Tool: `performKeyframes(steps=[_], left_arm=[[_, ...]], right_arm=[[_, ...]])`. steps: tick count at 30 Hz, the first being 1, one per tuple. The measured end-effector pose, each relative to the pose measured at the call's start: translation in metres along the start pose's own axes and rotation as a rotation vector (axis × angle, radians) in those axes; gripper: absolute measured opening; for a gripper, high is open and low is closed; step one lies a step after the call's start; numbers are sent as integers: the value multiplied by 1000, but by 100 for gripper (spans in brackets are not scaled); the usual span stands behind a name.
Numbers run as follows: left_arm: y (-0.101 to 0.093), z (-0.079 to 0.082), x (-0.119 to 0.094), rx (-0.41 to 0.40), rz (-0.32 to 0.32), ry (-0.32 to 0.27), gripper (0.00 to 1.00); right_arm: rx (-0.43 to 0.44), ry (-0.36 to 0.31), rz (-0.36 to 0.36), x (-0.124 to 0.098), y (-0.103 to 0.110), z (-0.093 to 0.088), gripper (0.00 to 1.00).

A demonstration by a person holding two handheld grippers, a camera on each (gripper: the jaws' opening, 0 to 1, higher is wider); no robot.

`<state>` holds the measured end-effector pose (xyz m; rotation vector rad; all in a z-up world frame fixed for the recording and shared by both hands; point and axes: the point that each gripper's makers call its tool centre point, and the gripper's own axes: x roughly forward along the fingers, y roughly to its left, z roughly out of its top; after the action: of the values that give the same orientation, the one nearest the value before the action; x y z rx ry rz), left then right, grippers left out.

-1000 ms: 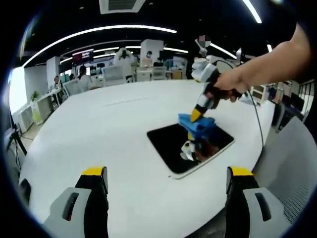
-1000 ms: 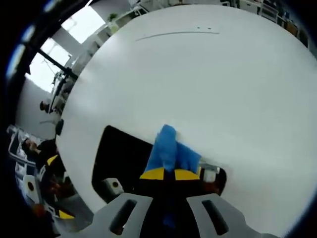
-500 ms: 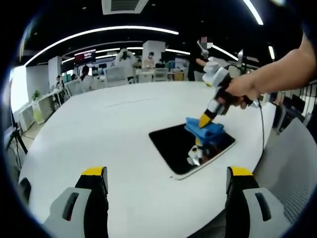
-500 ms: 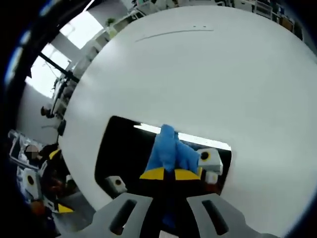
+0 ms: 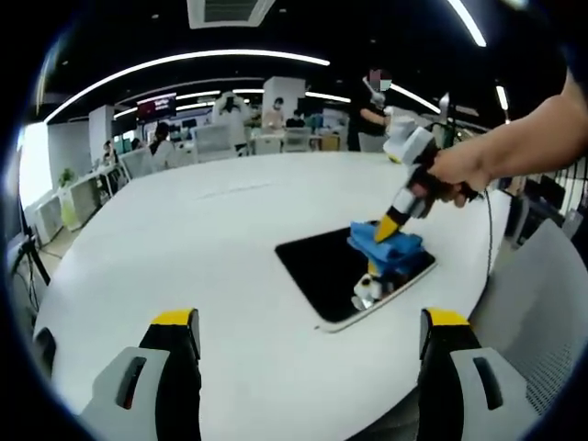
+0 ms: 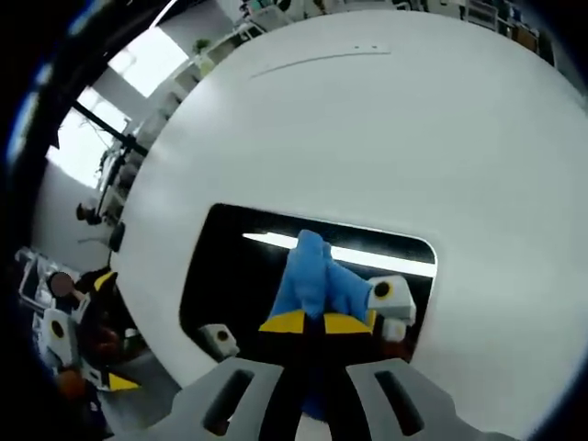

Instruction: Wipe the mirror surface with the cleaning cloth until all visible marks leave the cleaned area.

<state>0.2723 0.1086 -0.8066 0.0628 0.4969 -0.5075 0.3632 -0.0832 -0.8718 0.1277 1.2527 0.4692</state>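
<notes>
Tightly pinched between the yellow-tipped jaws of the right gripper (image 6: 308,323), a soft, crumpled blue cleaning cloth (image 6: 317,276) presses onto the mirror (image 6: 239,276), just ahead of the jaws. That mirror is a flat, dark, glossy slab with rounded corners and a thin pale rim, lying on the smooth white rounded desk (image 6: 386,138); its surface reflects a bright ceiling strip. Apart and holding nothing, the jaws of the left gripper (image 5: 308,331) hover over the near desk (image 5: 184,239), with mirror (image 5: 331,271), cloth (image 5: 386,248), right gripper (image 5: 388,230) and the person's hand (image 5: 455,170) ahead, toward the right.
</notes>
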Motion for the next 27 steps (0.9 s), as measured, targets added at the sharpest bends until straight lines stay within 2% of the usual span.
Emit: performKeyframes(steps=[27], left_arm=[[2, 1, -2, 17, 16, 0, 100]], right_arm=[[14, 6, 49, -12, 13, -50, 0]])
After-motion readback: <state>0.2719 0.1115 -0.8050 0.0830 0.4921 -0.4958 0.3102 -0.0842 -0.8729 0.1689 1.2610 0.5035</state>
